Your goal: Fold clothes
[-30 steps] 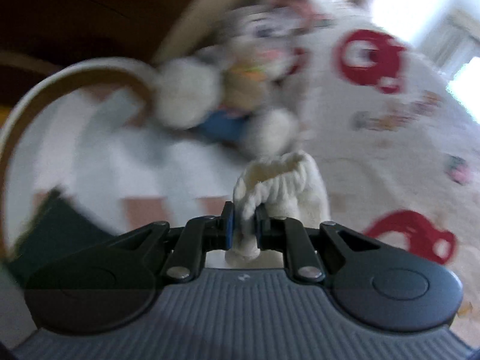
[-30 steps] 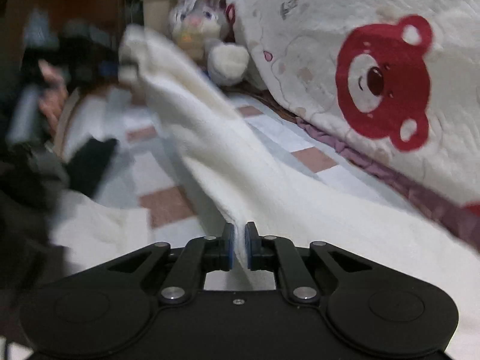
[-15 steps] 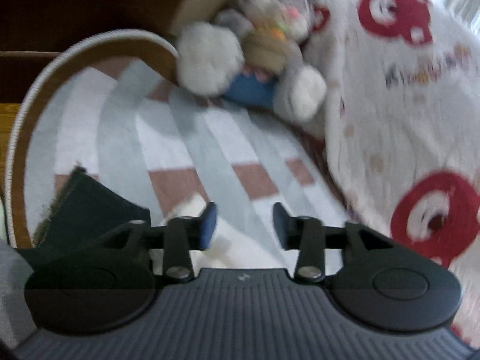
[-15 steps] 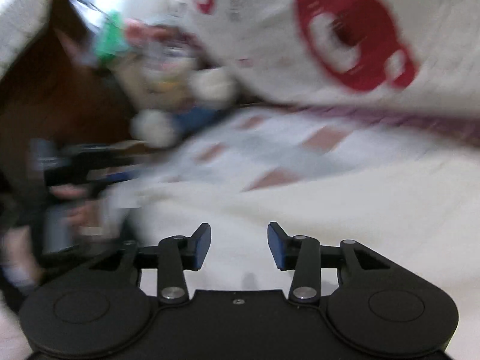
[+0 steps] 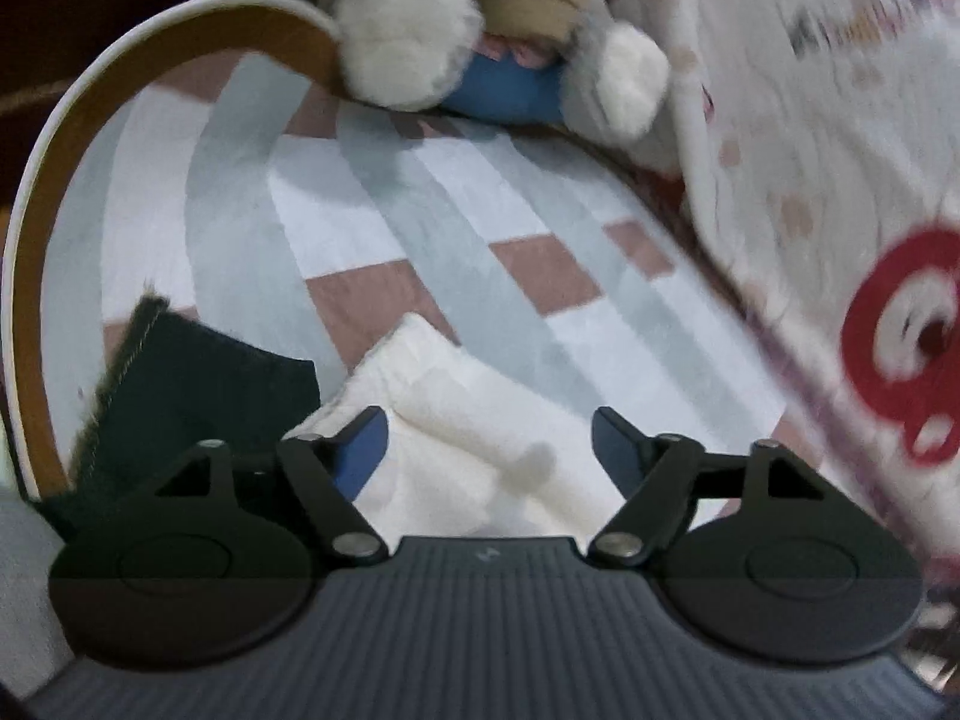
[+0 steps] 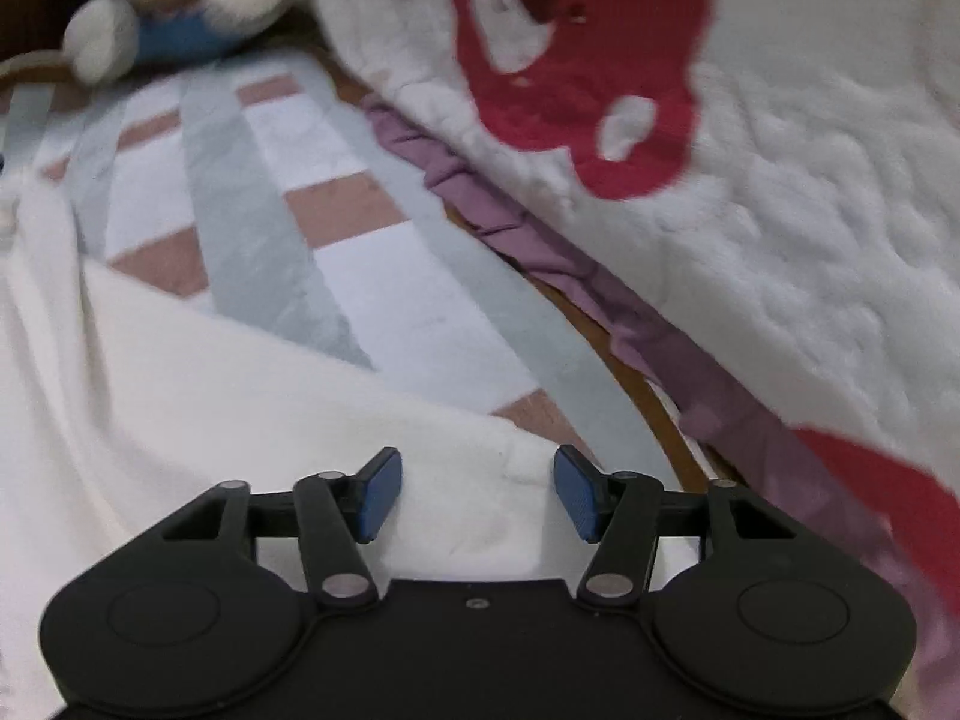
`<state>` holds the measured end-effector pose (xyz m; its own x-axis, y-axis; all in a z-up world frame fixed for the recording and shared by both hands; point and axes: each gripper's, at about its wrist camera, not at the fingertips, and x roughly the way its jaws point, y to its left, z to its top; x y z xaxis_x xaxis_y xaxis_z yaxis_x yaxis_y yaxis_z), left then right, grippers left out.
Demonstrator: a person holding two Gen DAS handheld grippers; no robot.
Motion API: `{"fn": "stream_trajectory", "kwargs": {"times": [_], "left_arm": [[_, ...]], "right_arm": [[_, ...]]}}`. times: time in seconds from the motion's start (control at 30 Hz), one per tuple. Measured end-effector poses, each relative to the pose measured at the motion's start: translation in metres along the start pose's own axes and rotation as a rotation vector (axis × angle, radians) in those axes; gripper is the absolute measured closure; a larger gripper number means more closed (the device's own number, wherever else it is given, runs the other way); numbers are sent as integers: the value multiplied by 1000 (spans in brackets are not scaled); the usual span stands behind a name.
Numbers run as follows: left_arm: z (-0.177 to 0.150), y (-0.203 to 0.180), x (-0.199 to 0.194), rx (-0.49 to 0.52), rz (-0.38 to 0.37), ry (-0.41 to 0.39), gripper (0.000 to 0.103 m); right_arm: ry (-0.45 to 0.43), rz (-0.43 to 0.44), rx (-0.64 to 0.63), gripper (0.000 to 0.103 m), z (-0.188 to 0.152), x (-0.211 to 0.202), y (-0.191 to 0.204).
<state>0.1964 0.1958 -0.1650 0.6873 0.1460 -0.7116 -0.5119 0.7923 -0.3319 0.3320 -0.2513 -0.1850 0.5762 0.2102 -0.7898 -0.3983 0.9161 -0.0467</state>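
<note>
Two claws, left claw (image 5: 489, 441) and right claw (image 6: 477, 492), spread wide, cream fleece garment (image 6: 180, 396) lying rumpled, soft

The left gripper (image 5: 489, 450) is held wide open, nothing gripped; the right gripper (image 6: 477, 492) is likewise spread, empty.

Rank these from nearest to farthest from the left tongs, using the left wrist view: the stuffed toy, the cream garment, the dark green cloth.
1. Cream garment, directly below the left tongs.
2. Dark green cloth, to the left.
3. Stuffed toy, far ahead at the top.
</note>
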Motion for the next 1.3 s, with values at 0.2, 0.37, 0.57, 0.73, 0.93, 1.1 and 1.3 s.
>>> {"fn": "stream_trajectory", "kwargs": {"times": [0.2,0.37,0.57,0.73,0.93,1.1,1.3], "left_arm": [[-14,-23,19,153,56,82,3],[-19,-28,25,131,-4,157,8],[4,-12,-27,-10,-61,-105,103],[15,-28,-75,66,41,-343,103],[2,-31,-28,0,-69,-34,79],[-9,-40,-10,19,-94,112,54],[-24,-47,-6,4,-139,241,28]], "right_arm": [[20,-4,64,6,-1,19,-9],[-4,-2,64,12,-1,23,-5],[-157,-35,-24,90,3,2,19],[-293,-83,119,90,29,-1,20],[-360,-109,281,64,33,9,23],[-297,149,422,65,-10,-48,25],[-179,253,292,53,-92,-113,86]]}}
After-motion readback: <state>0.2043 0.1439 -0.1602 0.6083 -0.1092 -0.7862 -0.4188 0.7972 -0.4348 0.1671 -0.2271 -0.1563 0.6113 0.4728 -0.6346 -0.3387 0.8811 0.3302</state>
